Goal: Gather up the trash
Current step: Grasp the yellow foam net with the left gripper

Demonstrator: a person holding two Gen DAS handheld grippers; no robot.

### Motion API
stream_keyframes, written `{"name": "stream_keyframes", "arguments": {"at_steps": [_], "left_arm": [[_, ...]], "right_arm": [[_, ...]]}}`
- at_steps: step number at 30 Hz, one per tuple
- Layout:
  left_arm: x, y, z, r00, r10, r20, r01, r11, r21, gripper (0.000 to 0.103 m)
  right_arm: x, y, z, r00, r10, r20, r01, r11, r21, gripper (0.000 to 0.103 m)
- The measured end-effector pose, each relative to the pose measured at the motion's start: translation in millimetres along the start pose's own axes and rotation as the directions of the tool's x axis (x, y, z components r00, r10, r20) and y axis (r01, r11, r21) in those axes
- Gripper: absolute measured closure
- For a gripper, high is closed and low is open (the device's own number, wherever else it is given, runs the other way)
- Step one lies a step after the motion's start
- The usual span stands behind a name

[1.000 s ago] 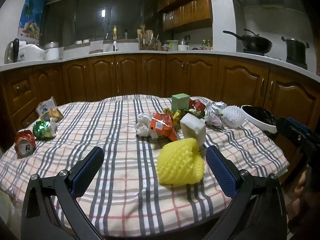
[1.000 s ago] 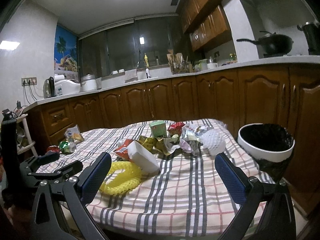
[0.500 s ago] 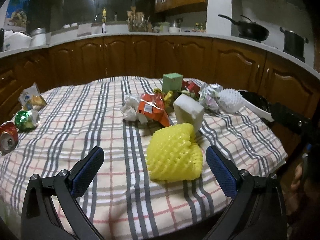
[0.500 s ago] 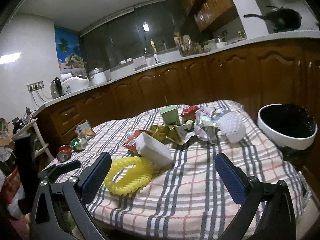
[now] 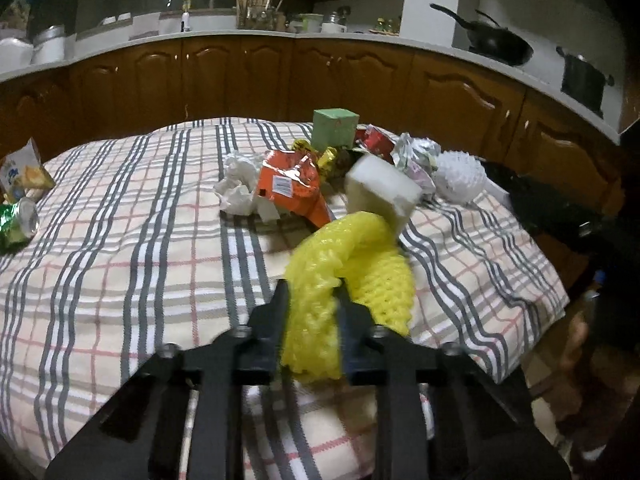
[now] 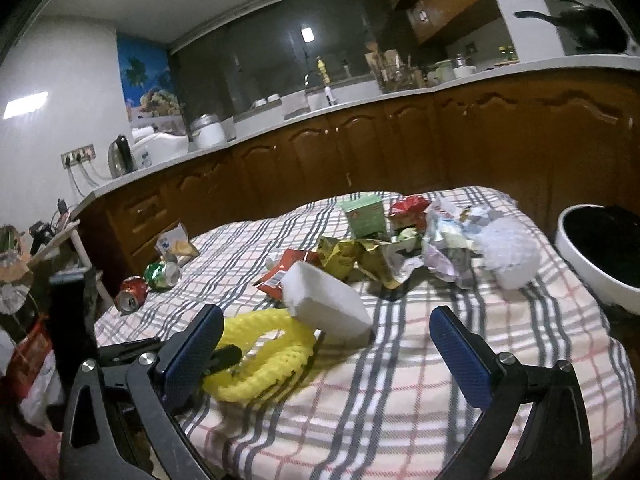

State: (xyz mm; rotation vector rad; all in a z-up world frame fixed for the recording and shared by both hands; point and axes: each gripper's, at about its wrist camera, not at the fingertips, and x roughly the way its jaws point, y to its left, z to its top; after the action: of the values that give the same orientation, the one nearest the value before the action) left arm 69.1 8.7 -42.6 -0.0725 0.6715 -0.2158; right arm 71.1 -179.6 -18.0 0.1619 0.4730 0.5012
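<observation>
- One piece gripped: left gripper (image 5: 310,300), jaws just closed, pinches yellow foam net (image 5: 352,264) at table (image 5: 120,248) front edge.
- Right gripper (image 6: 326,344) spread, empty.
- Advice: lift clear w/o dragging white block (image 5: 382,192); carry to bin (image 6: 600,256), right of table.

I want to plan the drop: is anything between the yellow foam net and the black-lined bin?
The left hand-held gripper, jaws just closed, pinches the yellow foam net. The white foam block leans on it towards the bin. Beyond the block, only bare cloth shows up to the bin.
</observation>
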Motion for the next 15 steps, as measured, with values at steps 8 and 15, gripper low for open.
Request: {"name": "stream_keyframes", "arguments": {"at_steps": [8, 15], "left_arm": [[-22.9, 29.6, 14.3, 0.994, 0.050, 0.092, -0.043, 0.996, -0.076, 0.090], [-24.1, 51.7, 24.4, 0.987, 0.117, 0.109, -0.104, 0.988, -0.115, 0.090]], "right_arm": [[47.8, 14.7, 4.2, 0.997, 0.015, -0.071, -0.020, 0.998, -0.067, 0.011], [96.4, 14.0, -2.4, 0.974, -0.006, -0.227, -0.014, 0.996, -0.086, 0.018]]}}
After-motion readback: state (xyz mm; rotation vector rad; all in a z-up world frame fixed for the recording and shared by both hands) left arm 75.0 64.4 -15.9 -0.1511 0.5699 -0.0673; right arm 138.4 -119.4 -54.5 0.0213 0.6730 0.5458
